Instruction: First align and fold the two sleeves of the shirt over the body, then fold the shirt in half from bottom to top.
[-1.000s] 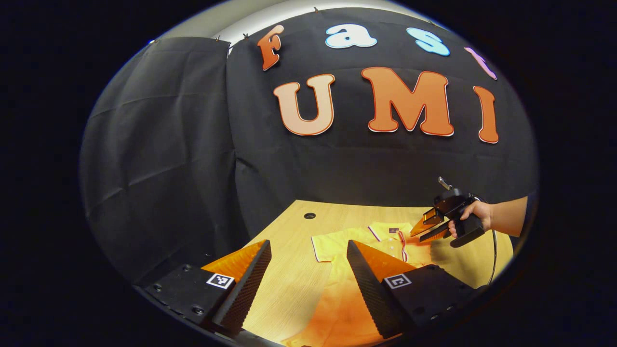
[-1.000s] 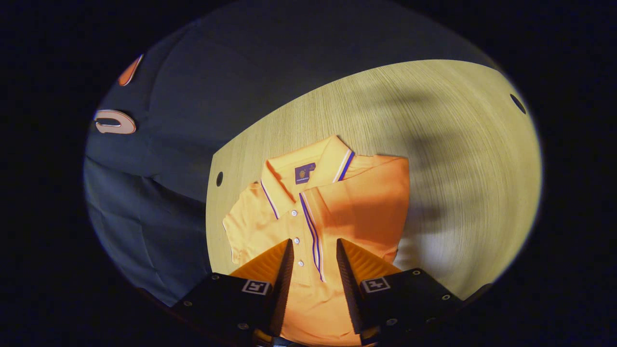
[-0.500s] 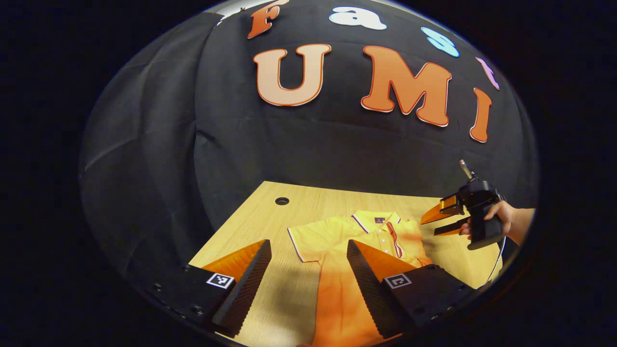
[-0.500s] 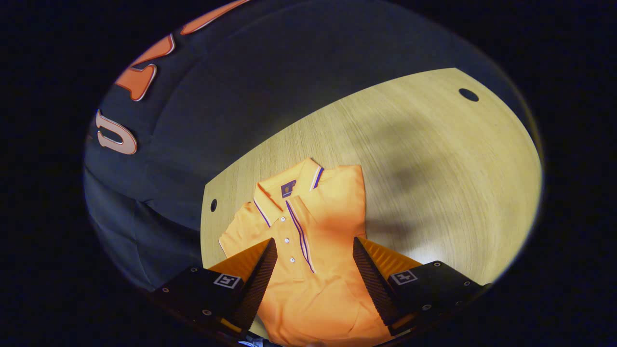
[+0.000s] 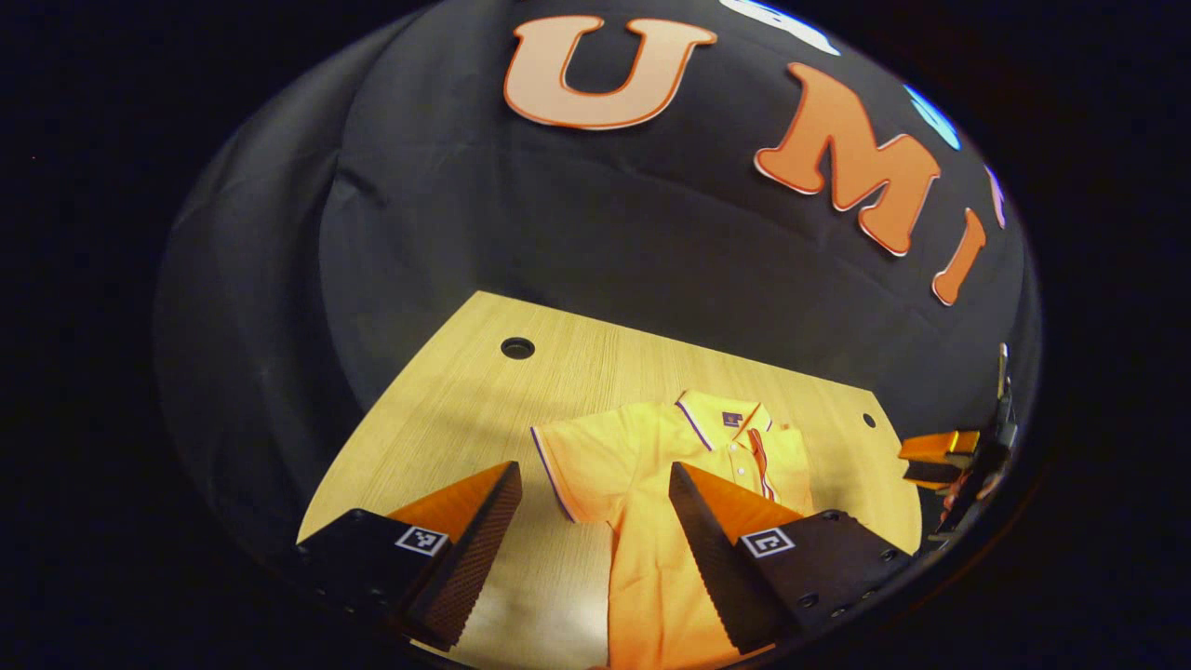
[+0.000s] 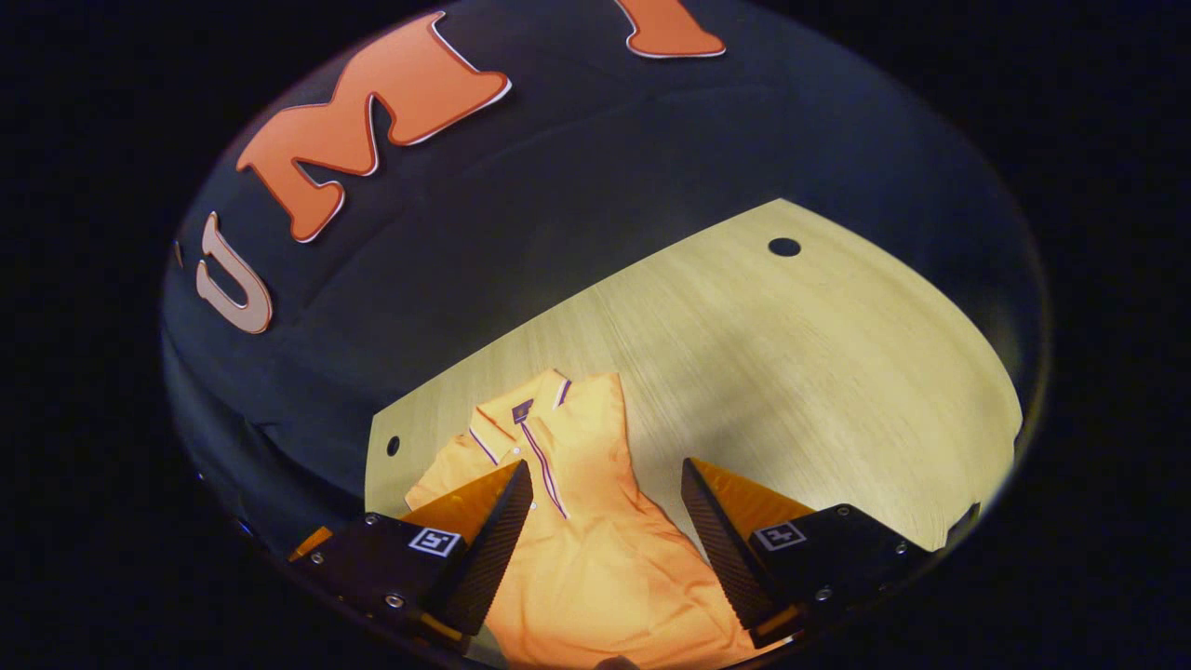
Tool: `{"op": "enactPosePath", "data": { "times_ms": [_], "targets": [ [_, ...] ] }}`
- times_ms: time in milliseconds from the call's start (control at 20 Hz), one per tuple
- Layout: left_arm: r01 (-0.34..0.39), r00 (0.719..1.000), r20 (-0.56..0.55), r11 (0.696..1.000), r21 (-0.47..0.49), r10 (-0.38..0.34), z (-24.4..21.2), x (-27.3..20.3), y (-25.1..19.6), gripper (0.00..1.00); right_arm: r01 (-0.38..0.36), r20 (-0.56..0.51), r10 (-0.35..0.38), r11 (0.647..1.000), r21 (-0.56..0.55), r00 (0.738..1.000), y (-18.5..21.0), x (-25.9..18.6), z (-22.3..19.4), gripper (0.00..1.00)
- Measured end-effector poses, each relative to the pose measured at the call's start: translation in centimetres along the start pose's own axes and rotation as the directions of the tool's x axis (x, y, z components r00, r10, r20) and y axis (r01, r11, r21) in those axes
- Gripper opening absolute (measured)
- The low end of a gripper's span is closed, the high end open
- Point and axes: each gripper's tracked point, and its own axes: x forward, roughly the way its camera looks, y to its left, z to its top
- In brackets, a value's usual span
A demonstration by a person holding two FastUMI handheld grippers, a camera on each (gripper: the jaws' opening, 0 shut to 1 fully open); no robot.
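Note:
An orange polo shirt (image 5: 651, 465) lies flat on the wooden table (image 5: 447, 409), collar toward the booth wall. In the right gripper view the shirt (image 6: 577, 530) has one sleeve folded over its body, giving a straight edge on that side. The other sleeve (image 5: 577, 456) lies spread out to the side. My left gripper (image 5: 595, 467) hovers open over that sleeve and the shirt's side, holding nothing. My right gripper (image 6: 607, 462) is open above the shirt's lower body and is empty. It also appears far right in the left gripper view, the right gripper (image 5: 907, 463) off the shirt.
The table has round cable holes near its back corners (image 5: 517, 348) (image 6: 784, 247). Black cloth walls stand close behind the table. Bare wood (image 6: 837, 372) stretches beside the shirt's folded side.
The right gripper has opened wider and drawn back from the collar area toward the shirt's lower body. The left gripper has moved back and tilted, so more of the table shows.

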Motion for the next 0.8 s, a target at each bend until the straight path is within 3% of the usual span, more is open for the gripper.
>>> {"op": "enactPosePath", "data": {
  "times_ms": [350, 650, 800],
  "targets": [
    [-0.042, 0.967, -0.253, 0.999, 0.005, 0.042, -1.6, 7.3, 2.2, 0.98, 0.109, 0.168, -0.102, 0.994, -0.031, 0.981, -2.5, -7.5, -0.3, 0.99],
    [-0.108, 0.905, -0.409, 0.993, 0.049, 0.119, -4.8, 12.8, 2.7, 0.97, 0.154, 0.238, -0.129, 0.984, -0.089, 0.963, -4.0, -12.0, -1.6, 0.99],
    [-0.174, 0.877, -0.442, 0.982, 0.078, 0.191, -6.1, 15.3, 3.0, 0.96, 0.17, 0.275, -0.134, 0.979, -0.11, 0.952, -4.2, -13.5, -1.7, 0.99]
  ]
}}
